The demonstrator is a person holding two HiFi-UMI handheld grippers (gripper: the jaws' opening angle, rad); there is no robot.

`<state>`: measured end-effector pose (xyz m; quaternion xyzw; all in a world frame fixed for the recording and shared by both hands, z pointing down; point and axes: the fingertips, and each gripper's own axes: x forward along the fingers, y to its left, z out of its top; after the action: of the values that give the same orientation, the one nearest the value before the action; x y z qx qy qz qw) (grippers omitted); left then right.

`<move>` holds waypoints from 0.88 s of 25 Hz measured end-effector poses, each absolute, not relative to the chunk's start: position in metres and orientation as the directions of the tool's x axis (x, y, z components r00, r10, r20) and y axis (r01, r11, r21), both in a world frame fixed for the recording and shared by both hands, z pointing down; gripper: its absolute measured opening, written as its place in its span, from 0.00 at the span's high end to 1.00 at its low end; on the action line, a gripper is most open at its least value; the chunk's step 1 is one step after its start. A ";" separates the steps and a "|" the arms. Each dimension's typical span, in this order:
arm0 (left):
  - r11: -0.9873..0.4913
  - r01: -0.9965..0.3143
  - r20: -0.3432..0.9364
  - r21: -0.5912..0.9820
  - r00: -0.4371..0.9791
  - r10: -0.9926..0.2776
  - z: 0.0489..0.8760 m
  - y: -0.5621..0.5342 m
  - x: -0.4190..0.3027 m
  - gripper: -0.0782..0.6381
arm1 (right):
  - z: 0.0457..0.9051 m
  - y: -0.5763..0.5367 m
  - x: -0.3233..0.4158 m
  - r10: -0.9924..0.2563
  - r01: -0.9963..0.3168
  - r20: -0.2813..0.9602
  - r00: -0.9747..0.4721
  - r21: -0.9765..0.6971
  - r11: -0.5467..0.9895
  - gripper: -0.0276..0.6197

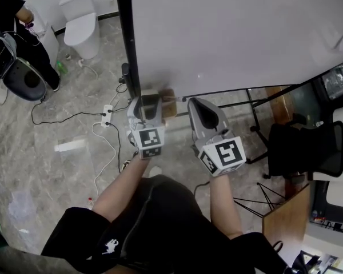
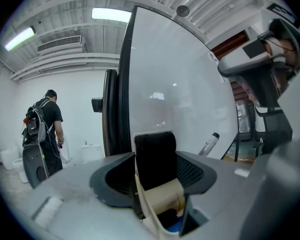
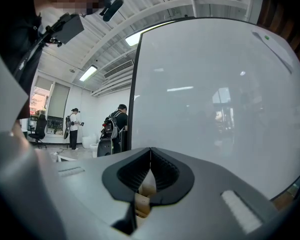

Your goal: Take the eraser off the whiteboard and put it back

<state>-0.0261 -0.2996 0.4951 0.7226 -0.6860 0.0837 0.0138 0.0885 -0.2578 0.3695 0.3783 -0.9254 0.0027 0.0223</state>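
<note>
left tool (image 2: 155, 176) grips eraser (image 2: 155, 154) near whiteboard (image 2: 180, 84); right tool (image 3: 150, 171) closed

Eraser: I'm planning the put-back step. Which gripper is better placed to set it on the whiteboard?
Left. The left gripper is shut on the eraser and faces the whiteboard. The right gripper is shut with nothing between its jaws, so it would first need a handover.

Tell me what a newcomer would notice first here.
The big white whiteboard with a black frame fills the head view's upper right. At its lower left corner the left tongs grip a black-felt eraser with a pale body; the right tongs are shut beside them. Upper left, a person in black stands near a white toilet.
</note>
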 end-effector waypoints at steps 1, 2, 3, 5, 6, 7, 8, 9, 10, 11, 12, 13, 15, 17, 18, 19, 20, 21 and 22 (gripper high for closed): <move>-0.060 -0.993 0.144 -0.103 0.045 -0.989 0.496 -0.300 -0.027 0.54 | 0.370 -0.258 0.089 -0.702 -0.702 0.046 -0.711 0.012 0.712 0.94; -0.065 -0.992 0.148 -0.112 0.048 -0.988 0.496 -0.301 -0.027 0.53 | 0.371 -0.259 0.090 -0.704 -0.704 0.049 -0.709 0.011 0.710 0.94; -0.069 -0.991 0.150 -0.116 0.051 -0.987 0.496 -0.301 -0.027 0.52 | 0.371 -0.259 0.090 -0.706 -0.706 0.052 -0.707 0.012 0.708 0.94; -0.072 -0.991 0.152 -0.112 0.055 -0.987 0.496 -0.301 -0.028 0.50 | 0.372 -0.260 0.090 -0.707 -0.708 0.053 -0.705 0.014 0.707 0.94; -0.074 -0.991 0.151 -0.110 0.057 -0.987 0.495 -0.301 -0.028 0.49 | 0.371 -0.261 0.089 -0.707 -0.707 0.052 -0.705 0.016 0.707 0.94; -0.075 -0.991 0.149 -0.110 0.058 -0.987 0.495 -0.301 -0.029 0.48 | 0.371 -0.261 0.087 -0.706 -0.706 0.050 -0.706 0.018 0.708 0.94; -0.077 -0.991 0.148 -0.112 0.060 -0.987 0.494 -0.301 -0.029 0.48 | 0.370 -0.261 0.086 -0.705 -0.705 0.049 -0.707 0.019 0.709 0.94; -0.078 -0.990 0.147 -0.113 0.061 -0.987 0.494 -0.300 -0.030 0.47 | 0.370 -0.261 0.084 -0.704 -0.704 0.048 -0.709 0.019 0.710 0.94; -0.080 -0.990 0.147 -0.114 0.063 -0.987 0.494 -0.299 -0.030 0.47 | 0.369 -0.261 0.083 -0.703 -0.703 0.048 -0.710 0.019 0.711 0.94; -0.084 -0.990 0.150 -0.114 0.066 -0.986 0.494 -0.299 -0.030 0.47 | 0.369 -0.261 0.081 -0.702 -0.702 0.047 -0.711 0.018 0.712 0.94; -0.089 -0.989 0.151 -0.115 0.071 -0.986 0.493 -0.298 -0.030 0.47 | 0.368 -0.260 0.080 -0.701 -0.701 0.047 -0.712 0.018 0.713 0.94; -0.094 -0.989 0.149 -0.118 0.076 -0.986 0.493 -0.298 -0.030 0.47 | 0.368 -0.260 0.078 -0.701 -0.701 0.047 -0.712 0.017 0.713 0.94; -0.104 -0.987 0.137 -0.122 0.087 -0.987 0.490 -0.297 -0.031 0.46 | 0.368 -0.259 0.076 -0.703 -0.703 0.046 -0.710 0.015 0.711 0.94; -0.113 -0.987 0.131 -0.118 0.098 -0.987 0.486 -0.295 -0.031 0.46 | 0.367 -0.257 0.074 -0.707 -0.707 0.045 -0.706 0.013 0.707 0.94; -0.119 -0.986 0.127 -0.118 0.103 -0.987 0.484 -0.295 -0.031 0.46 | 0.367 -0.257 0.073 -0.710 -0.710 0.045 -0.703 0.012 0.704 0.94; -0.124 -0.985 0.124 -0.119 0.109 -0.986 0.482 -0.294 -0.032 0.46 | 0.366 -0.257 0.073 -0.713 -0.714 0.044 -0.699 0.012 0.700 0.94; -0.130 -0.984 0.125 -0.120 0.115 -0.985 0.481 -0.294 -0.032 0.46 | 0.366 -0.256 0.073 -0.717 -0.718 0.043 -0.696 0.011 0.696 0.94; -0.135 -0.984 0.128 -0.119 0.120 -0.984 0.481 -0.293 -0.032 0.46 | 0.367 -0.256 0.072 -0.721 -0.721 0.042 -0.692 0.010 0.692 0.94; -0.142 -0.983 0.130 -0.116 0.126 -0.983 0.481 -0.292 -0.032 0.47 | 0.367 -0.255 0.071 -0.725 -0.725 0.041 -0.688 0.009 0.689 0.94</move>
<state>-0.0323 -0.2917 0.4814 0.7505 -0.6551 0.0873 -0.0009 0.0715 -0.2553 0.3671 0.3945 -0.9187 0.0040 0.0207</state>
